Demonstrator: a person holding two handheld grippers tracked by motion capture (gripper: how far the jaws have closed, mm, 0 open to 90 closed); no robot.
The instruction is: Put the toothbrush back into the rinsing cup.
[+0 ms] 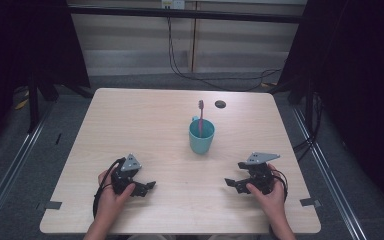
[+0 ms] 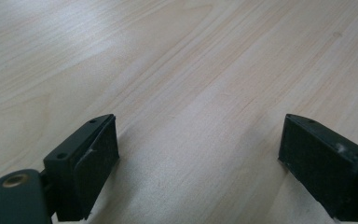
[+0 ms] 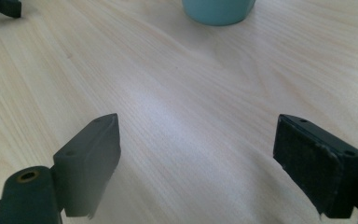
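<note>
A teal cup (image 1: 201,136) stands upright near the middle of the light wooden table (image 1: 145,115), with a pink toothbrush (image 1: 200,116) standing in it, head up. Its base also appears at the top of the right gripper view as the teal cup (image 3: 218,10). My left gripper (image 1: 149,188) rests near the front left, held by a hand, jaws wide apart over bare wood (image 2: 196,149). My right gripper (image 1: 232,176) sits near the front right, also open with nothing between its jaws (image 3: 196,154). Both are well short of the cup.
A small dark round hole (image 1: 220,104) lies in the tabletop behind the cup. Cables (image 1: 190,70) trail on the floor beyond the far edge. Metal rails (image 1: 15,160) run along both sides of the table. A tip of the other gripper (image 3: 2,7) shows far off.
</note>
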